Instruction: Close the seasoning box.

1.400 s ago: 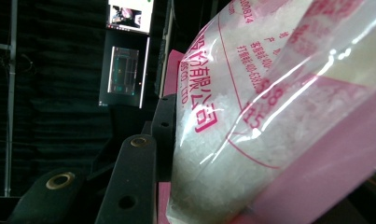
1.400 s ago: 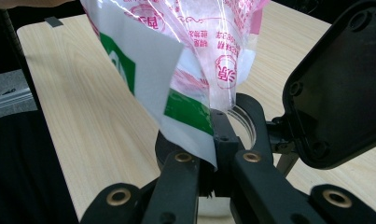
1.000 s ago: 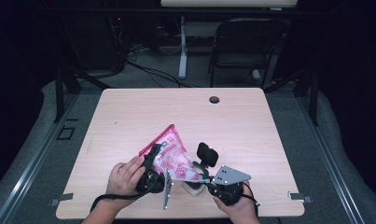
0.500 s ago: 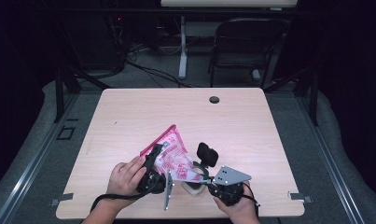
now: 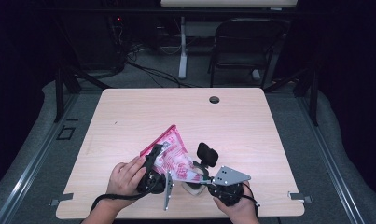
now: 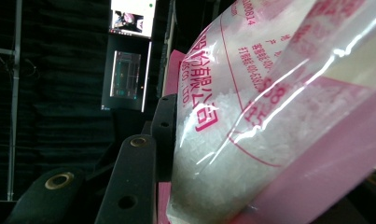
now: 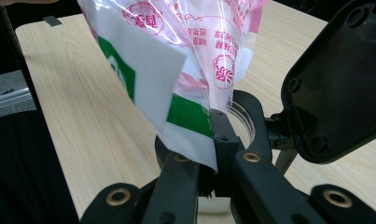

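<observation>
A pink-printed clear bag (image 5: pixel 175 157) of white granules hangs tilted over the table's near edge. My left gripper (image 5: pixel 158 155) is shut on the bag's side; in the left gripper view one black finger (image 6: pixel 165 125) presses the bulging bag (image 6: pixel 251 116). My right gripper (image 5: pixel 197 177) is shut on the bag's lower corner. In the right gripper view its jaws (image 7: pixel 209 151) pinch the bag (image 7: pixel 195 42) and a white and green label (image 7: pixel 143 79). Just under that corner stands a clear round jar (image 7: pixel 245 112), its black flip lid (image 7: pixel 335 88) raised; that lid (image 5: pixel 207 154) also stands up in the high view.
The wooden table (image 5: pixel 129 121) has a round cable hole (image 5: pixel 214 99) near its far edge. A chair (image 5: pixel 246 46) and cables lie on the floor beyond. Both hands sit close to the table's front edge.
</observation>
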The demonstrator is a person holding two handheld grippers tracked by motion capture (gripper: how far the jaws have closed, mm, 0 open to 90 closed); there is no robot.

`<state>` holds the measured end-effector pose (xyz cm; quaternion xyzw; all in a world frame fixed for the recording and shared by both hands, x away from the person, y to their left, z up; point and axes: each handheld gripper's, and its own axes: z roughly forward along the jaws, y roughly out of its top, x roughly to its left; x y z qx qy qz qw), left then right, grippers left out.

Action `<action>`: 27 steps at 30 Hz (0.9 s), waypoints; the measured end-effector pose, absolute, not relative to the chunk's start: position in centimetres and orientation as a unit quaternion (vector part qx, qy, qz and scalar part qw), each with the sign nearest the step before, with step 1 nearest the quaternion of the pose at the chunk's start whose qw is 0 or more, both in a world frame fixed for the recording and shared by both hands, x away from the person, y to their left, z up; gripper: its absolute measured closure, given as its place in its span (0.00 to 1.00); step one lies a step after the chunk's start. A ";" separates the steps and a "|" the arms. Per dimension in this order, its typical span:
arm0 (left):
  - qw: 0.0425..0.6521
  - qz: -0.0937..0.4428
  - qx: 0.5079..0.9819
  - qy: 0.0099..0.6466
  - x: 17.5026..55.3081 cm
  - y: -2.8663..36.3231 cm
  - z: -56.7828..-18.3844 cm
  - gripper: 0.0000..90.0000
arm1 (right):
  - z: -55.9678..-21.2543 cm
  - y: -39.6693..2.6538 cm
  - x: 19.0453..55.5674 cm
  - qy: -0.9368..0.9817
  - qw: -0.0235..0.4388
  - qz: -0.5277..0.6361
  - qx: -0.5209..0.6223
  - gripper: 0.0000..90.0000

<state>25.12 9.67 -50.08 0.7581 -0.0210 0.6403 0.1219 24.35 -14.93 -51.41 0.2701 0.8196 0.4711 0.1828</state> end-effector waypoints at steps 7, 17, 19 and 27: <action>0.123 0.641 0.758 -0.021 25.1 9.7 -50.1 0.75 | -51.4 -14.9 24.4 0.822 0.182 0.469 0.269 1.00; 0.122 0.638 0.760 -0.023 25.2 9.7 -50.1 0.75 | -51.5 -14.9 24.3 0.821 0.181 0.470 0.268 1.00; 0.121 0.640 0.759 -0.025 25.2 9.7 -50.1 0.75 | -51.4 -14.9 24.3 0.822 0.182 0.468 0.268 1.00; 0.121 0.640 0.758 -0.029 25.2 9.7 -50.1 0.75 | -51.6 -14.9 24.4 0.822 0.182 0.467 0.269 1.00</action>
